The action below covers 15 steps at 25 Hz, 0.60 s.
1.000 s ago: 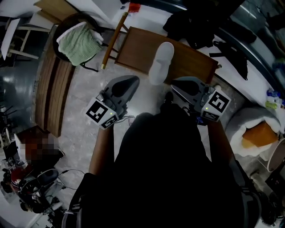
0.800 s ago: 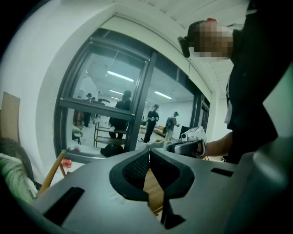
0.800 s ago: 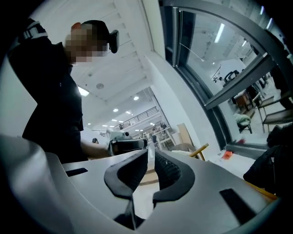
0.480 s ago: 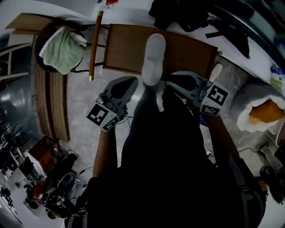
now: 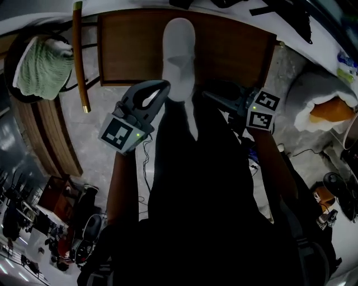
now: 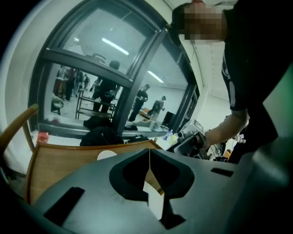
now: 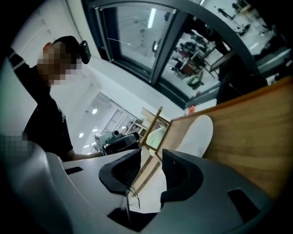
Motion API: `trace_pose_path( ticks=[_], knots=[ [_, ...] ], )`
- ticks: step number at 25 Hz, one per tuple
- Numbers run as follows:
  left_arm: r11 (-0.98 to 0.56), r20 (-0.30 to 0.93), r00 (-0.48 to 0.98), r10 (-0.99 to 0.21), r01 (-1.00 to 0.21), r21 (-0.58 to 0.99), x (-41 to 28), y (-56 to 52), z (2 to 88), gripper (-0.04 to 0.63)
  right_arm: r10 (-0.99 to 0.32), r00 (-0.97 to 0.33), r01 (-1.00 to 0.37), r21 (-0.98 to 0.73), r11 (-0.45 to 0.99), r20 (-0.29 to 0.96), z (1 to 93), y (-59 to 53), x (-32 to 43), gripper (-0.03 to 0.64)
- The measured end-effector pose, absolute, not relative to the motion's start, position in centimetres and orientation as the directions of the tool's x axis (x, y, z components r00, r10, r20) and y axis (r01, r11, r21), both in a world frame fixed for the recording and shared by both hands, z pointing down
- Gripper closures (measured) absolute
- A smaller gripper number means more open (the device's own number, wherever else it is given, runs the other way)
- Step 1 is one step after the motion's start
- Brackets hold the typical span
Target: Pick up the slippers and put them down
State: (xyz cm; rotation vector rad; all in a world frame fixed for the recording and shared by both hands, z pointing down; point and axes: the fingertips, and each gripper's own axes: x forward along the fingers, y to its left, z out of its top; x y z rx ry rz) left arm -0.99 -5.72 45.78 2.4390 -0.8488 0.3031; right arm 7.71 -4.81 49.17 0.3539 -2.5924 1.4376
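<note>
One white slipper (image 5: 178, 58) lies lengthwise on the brown wooden chair seat (image 5: 128, 50), its near end at the seat's front edge. My left gripper (image 5: 164, 85) hangs just left of that near end, jaws shut with nothing between them. In the left gripper view its tips (image 6: 149, 151) meet, and the slipper (image 6: 106, 155) shows beyond them. My right gripper (image 5: 209, 96) is just right of the slipper's near end. Its jaws (image 7: 154, 157) are opening and hold nothing. The slipper (image 7: 197, 135) lies ahead of it on the seat (image 7: 256, 132).
A green towel (image 5: 39, 61) sits in a dark round holder at the left, beside a wooden rod (image 5: 80, 56). Wooden slats (image 5: 39, 139) lie further left. A white bag with something orange (image 5: 324, 100) is at the right. Dark clothes (image 5: 291, 17) lie beyond the chair.
Both grippers have dropped lower and closer to the chair's front edge, either side of the slipper's near end. The slipper has stayed on the seat.
</note>
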Motion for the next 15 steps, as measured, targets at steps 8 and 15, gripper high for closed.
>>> trace_pose_path(
  ticks=[8, 15],
  knots=[
    [-0.690, 0.396, 0.799, -0.453, -0.595, 0.411, -0.5, -3.7, 48.9, 0.580, -0.097, -0.936, -0.353, -0.905, 0.237, 0.339, 56.0, -3.4, 6.6, 0.418],
    [-0.680, 0.425, 0.802, -0.419, -0.588, 0.438, -1.3, -1.3, 50.9, 0.580, -0.054, -0.908, -0.417, -0.892, 0.171, 0.415, 58.2, -4.0, 5.6, 0.393]
  ],
)
